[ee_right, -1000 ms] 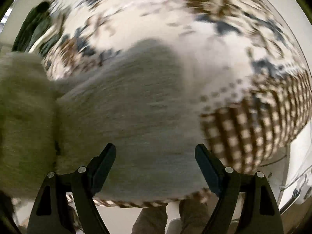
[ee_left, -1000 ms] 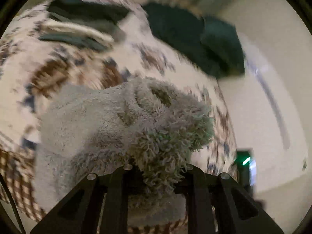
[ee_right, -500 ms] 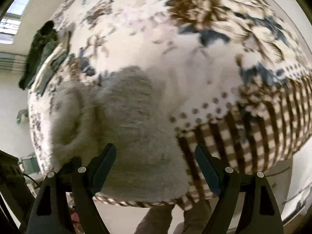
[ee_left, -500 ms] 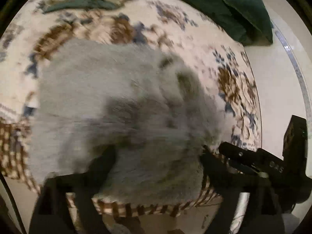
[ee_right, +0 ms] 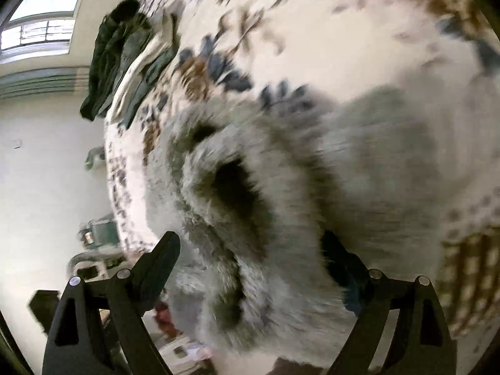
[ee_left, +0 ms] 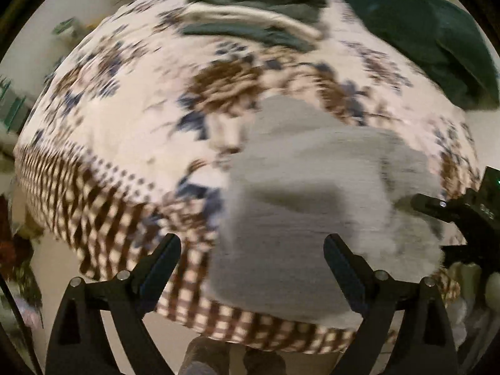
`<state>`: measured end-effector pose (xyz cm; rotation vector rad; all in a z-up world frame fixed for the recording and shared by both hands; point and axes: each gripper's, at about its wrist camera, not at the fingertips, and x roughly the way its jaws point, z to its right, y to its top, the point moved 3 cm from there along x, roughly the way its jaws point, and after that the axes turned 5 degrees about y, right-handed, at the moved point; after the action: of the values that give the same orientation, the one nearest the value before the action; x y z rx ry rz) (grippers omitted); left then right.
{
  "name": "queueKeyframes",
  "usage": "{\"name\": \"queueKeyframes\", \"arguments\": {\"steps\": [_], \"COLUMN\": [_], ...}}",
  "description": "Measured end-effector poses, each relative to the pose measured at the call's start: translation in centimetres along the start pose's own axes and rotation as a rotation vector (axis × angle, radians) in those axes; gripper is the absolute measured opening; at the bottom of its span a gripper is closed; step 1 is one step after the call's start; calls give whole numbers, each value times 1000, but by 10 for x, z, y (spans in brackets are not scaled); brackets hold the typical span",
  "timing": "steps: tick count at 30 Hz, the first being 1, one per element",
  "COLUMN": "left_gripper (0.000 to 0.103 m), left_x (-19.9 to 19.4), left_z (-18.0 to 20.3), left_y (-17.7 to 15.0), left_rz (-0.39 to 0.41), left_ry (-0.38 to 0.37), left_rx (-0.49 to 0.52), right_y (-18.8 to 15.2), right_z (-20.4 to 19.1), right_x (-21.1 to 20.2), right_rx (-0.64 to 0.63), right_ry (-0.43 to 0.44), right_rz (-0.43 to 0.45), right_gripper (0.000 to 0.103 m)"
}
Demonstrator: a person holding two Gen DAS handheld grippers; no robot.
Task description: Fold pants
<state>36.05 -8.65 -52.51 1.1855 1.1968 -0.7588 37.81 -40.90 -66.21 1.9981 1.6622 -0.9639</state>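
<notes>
Since a second earlier, the left tool [ee_left: 251, 267] had let go of the fluffy fold it was pinching and drawn back toward the near edge of the bed, its jaws now spread wide with nothing between them. The grey fleece pants [ee_left: 315, 206] lay bunched on the flowered bedspread [ee_left: 131, 118], close to the near checked border and right of centre in the left wrist view. The right tool [ee_right: 251, 267] had swung in close over the garment's thick rolled edge; its jaws stood apart on either side of the pile [ee_right: 250, 225], and I could not see that they had closed on anything, though blur made the right finger hard to read. In the left wrist view that same right tool [ee_left: 450, 212] showed at the far right, touching or just beside the fleece. To my mind the step in hand was taking a fresh hold for the next fold, and it would go best if each tool caught a clean outer edge, not a handful of the lump, then lifted together so the thick fabric fell flat. A stack of dark green and cream clothes [ee_left: 250, 22] sat at the far side of the bed, with a dark green cloth [ee_left: 431, 37] to the far right, both well apart from the pants and not in the way. The deep pile itself looked the likelier nuisance, hiding the edges.
</notes>
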Motion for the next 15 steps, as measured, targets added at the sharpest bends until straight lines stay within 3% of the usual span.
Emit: {"name": "queueKeyframes", "arguments": {"steps": [2,3,4,6,9,12,15], "left_gripper": [93,93,93,93,93,93,93], "left_x": [3,4,5,3,-8,-13,-9], "left_z": [-12,-17,-22,-30,-32,-28,-13], "left_y": [-1,-1,-1,-1,3,9,17], "left_rz": [-4,-7,-10,-9,13,26,17], "left_ry": [20,26,31,23,6,-29,-99], "left_rx": [-27,-41,-55,-75,-81,-86,-78], "right_y": [-4,-7,-9,-14,-28,-43,-48], "right_z": [-9,-13,-15,-16,-15,3,43], "right_x": [19,22,20,4,-54,-116,-144], "right_rx": [-45,-75,-93,-91,-62,-29,53], "right_ry": [-49,-101,-135,-161,-95,-124,-157], "right_rz": [-43,-35,-9,55,173,283,293], "right_gripper": [89,79,38,39,38,38,39]}}
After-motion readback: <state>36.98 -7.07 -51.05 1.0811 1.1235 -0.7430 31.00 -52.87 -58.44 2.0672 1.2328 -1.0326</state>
